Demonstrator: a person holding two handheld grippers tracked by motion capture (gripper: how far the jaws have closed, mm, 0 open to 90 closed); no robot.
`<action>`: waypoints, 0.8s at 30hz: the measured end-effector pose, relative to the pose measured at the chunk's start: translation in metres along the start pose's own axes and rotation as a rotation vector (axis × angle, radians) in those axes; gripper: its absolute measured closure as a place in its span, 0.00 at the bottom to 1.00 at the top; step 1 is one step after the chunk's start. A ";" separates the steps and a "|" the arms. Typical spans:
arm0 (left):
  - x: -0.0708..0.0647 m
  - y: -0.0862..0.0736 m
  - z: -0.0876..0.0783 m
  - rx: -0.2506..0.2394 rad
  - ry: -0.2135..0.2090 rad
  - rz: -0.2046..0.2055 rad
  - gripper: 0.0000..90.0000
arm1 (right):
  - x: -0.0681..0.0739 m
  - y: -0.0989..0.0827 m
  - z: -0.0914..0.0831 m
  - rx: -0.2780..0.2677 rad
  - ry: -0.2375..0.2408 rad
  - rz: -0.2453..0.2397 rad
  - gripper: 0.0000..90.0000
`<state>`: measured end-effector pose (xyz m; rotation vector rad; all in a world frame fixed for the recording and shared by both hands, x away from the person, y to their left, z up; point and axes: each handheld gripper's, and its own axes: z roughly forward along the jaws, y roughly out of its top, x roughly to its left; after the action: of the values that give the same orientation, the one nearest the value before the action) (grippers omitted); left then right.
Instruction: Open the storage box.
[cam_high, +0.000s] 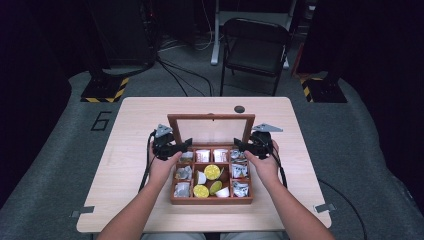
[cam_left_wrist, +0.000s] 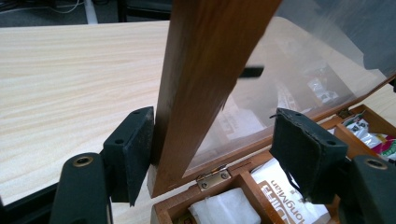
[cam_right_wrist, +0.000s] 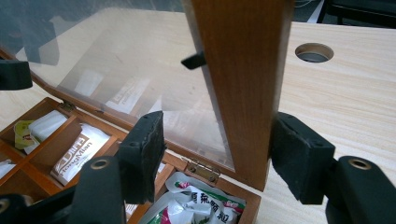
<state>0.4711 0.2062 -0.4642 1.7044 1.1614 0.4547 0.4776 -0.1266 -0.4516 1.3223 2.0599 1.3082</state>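
High view: box lid (cam_high: 210, 129) upright; gripper views: left gripper (cam_left_wrist: 219, 149), right gripper (cam_right_wrist: 212, 163) straddle lid frame, jaws apart, one pad touching.

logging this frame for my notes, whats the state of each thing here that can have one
lid: open, standing upright on its hinges
wooden box: open, compartments filled with packets and cups
left gripper: jaws straddle the lid's side rail, outer pad touching, inner pad apart
right gripper: jaws straddle the other side rail, outer pad touching, inner pad apart
folding chair: unfolded, unoccupied
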 end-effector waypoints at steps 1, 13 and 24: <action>0.000 0.000 0.000 0.000 0.000 0.000 0.34 | 0.000 0.000 0.000 0.000 0.000 0.000 0.41; 0.003 -0.002 0.006 0.007 0.008 -0.006 0.37 | -0.004 -0.001 0.008 0.018 -0.012 -0.003 0.44; 0.008 -0.006 0.011 0.027 -0.004 -0.016 0.38 | -0.005 -0.004 0.017 0.040 -0.027 -0.026 0.45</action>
<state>0.4801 0.2078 -0.4765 1.7176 1.1819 0.4274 0.4900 -0.1227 -0.4643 1.3180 2.0889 1.2375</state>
